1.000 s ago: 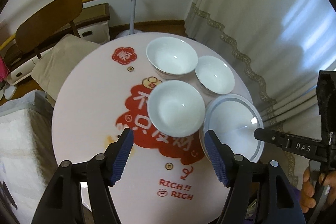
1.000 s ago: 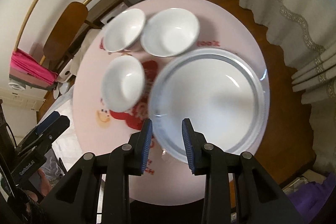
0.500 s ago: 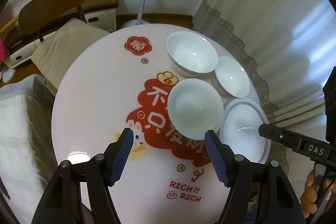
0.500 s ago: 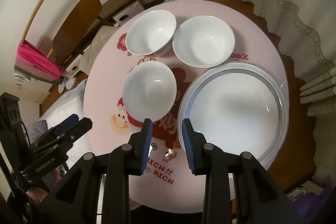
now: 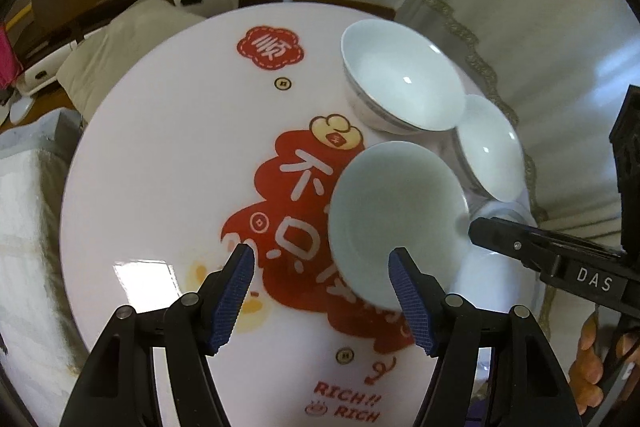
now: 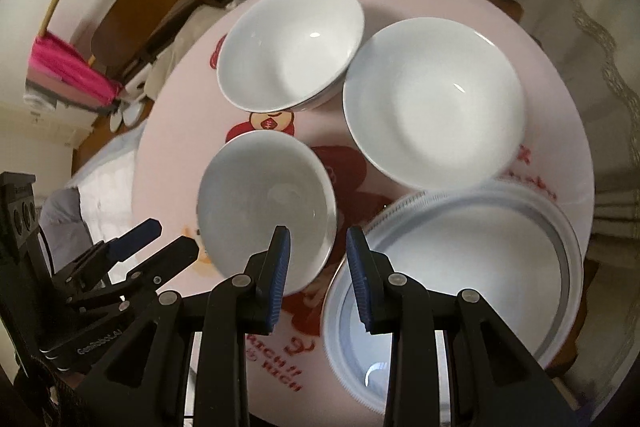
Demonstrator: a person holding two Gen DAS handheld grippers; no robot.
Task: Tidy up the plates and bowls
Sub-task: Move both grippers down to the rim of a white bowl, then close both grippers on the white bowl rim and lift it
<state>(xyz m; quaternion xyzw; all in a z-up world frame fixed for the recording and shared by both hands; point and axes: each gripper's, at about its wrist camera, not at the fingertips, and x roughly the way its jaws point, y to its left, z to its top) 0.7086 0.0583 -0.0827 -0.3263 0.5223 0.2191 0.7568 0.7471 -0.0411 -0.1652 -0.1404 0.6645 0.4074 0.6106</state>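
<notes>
Right wrist view alone shows the whole plate [image 6: 480, 259].

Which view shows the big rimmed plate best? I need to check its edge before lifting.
The right wrist view: the plate fills the lower right, its ringed rim nearly all visible. In the left wrist view only a sliver shows, hidden behind the near bowl and the right tool.

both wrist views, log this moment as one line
left gripper: open, empty | right gripper: open, empty | nearest bowl: on table | plate: on table
</notes>
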